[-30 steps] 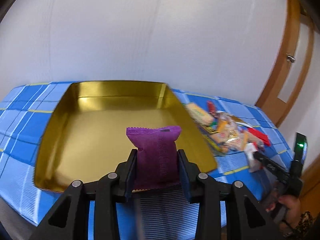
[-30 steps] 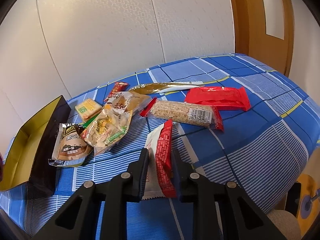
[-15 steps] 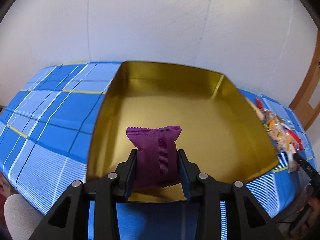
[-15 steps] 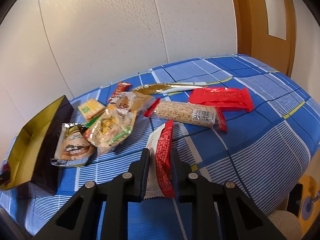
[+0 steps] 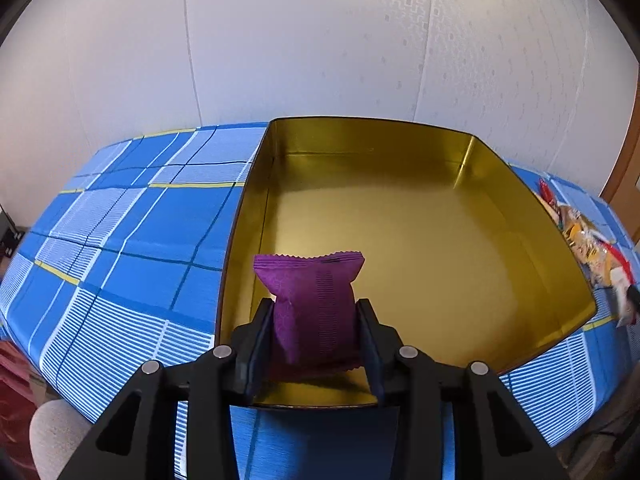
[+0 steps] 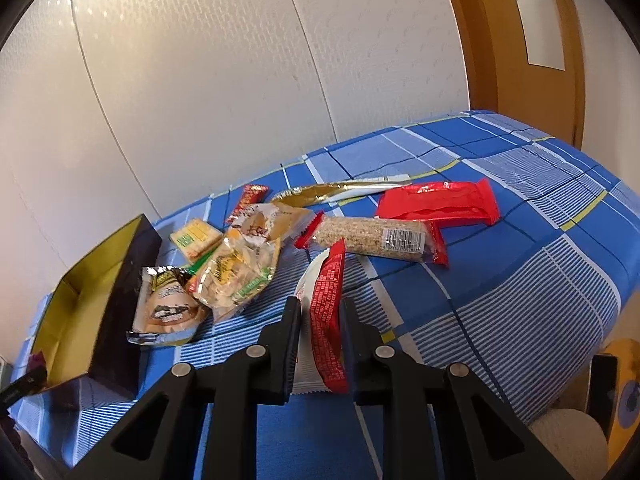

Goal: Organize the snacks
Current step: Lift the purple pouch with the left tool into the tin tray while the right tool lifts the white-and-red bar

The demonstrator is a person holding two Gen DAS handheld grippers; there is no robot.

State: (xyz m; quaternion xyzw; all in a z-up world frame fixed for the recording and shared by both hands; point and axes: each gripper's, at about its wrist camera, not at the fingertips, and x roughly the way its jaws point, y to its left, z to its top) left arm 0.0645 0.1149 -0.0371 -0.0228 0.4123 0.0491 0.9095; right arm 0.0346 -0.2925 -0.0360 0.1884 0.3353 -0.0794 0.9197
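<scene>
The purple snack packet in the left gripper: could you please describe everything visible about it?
The purple snack packet is a small matte pillow pouch with zigzag-crimped ends and a band of fine dark print. It stands upright, pinched at both sides by the left gripper, at the near left corner of the gold tin, whose visible floor is bare.

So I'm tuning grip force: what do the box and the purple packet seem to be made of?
Box: looks like thin sheet metal with a glossy gold inside, judging by its mirror-like sheen and crisp folded corners; foil-lined card can't be ruled out. Purple packet: seems a soft matte plastic film, with zigzag-cut sealed ends and a ribbed seam; it pinches in between the fingers of the left gripper.
</scene>
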